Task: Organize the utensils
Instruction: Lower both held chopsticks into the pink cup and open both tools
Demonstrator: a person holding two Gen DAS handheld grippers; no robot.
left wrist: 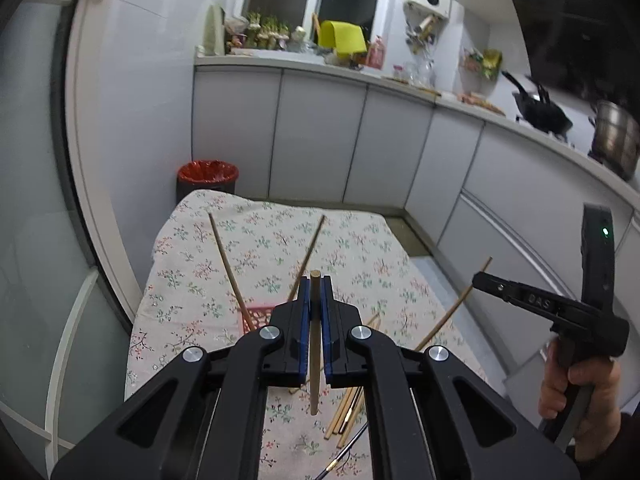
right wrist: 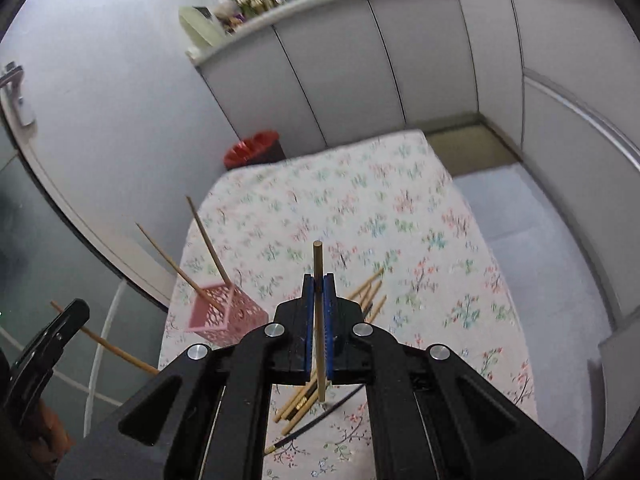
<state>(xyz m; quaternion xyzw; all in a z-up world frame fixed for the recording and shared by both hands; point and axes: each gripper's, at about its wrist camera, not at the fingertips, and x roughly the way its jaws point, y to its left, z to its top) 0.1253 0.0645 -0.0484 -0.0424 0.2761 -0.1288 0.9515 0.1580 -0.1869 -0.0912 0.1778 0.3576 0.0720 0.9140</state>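
My left gripper (left wrist: 315,284) is shut on a wooden chopstick (left wrist: 315,344), held above the floral tablecloth (left wrist: 260,248). My right gripper (right wrist: 319,282) is shut on another wooden chopstick (right wrist: 318,264); it also shows at the right of the left wrist view (left wrist: 480,278), with its chopstick (left wrist: 456,306) slanting down. A pink perforated basket (right wrist: 224,312) stands on the table's left side with two chopsticks (right wrist: 208,240) leaning in it; it shows partly behind the left gripper (left wrist: 252,316). A pile of loose chopsticks (right wrist: 360,292) lies on the cloth under both grippers (left wrist: 348,412).
A red-lined bin (left wrist: 208,176) stands beyond the table's far-left corner. Grey cabinets (left wrist: 360,140) with a cluttered counter run behind and to the right. A glass door (left wrist: 36,200) is on the left. A thin dark chopstick (right wrist: 320,416) lies by the pile.
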